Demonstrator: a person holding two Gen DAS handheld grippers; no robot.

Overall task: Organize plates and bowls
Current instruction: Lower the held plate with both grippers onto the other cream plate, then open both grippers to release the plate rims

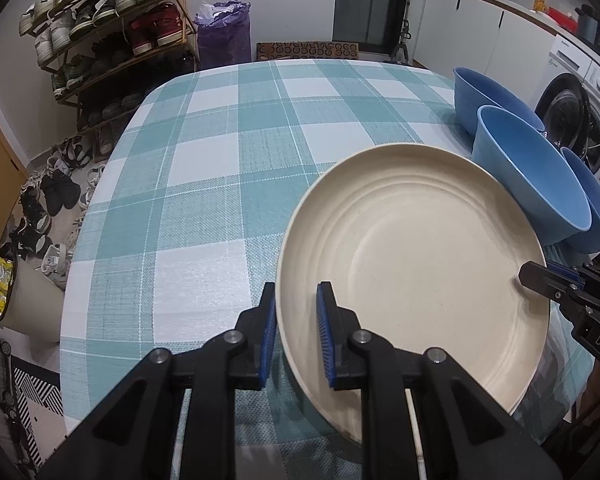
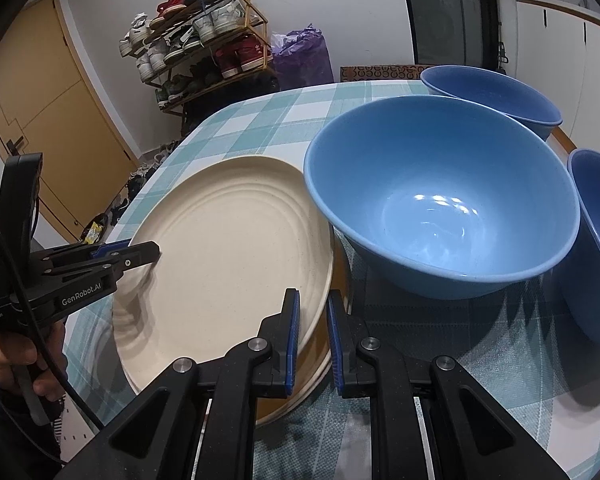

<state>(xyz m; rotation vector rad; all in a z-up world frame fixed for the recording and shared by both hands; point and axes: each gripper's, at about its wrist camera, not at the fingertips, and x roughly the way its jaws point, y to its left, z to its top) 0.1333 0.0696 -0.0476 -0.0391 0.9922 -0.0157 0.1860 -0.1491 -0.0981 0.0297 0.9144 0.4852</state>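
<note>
Both tools, left tool (image 1: 296,334) and right tool (image 2: 313,340), clamp opposite rims of the cream plate (image 1: 412,264), blue bowls (image 2: 440,200) just beyond.

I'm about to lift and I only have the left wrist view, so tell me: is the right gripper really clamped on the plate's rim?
Observer: Yes. The right gripper has its pads shut on the near rim of the cream plate.
Operator: Anything under that plate?
Observer: More cream rims show beneath it, so it tops a stack.
Operator: Is the nearest bowl empty?
Observer: Yes, the middle blue bowl holds nothing.
</note>
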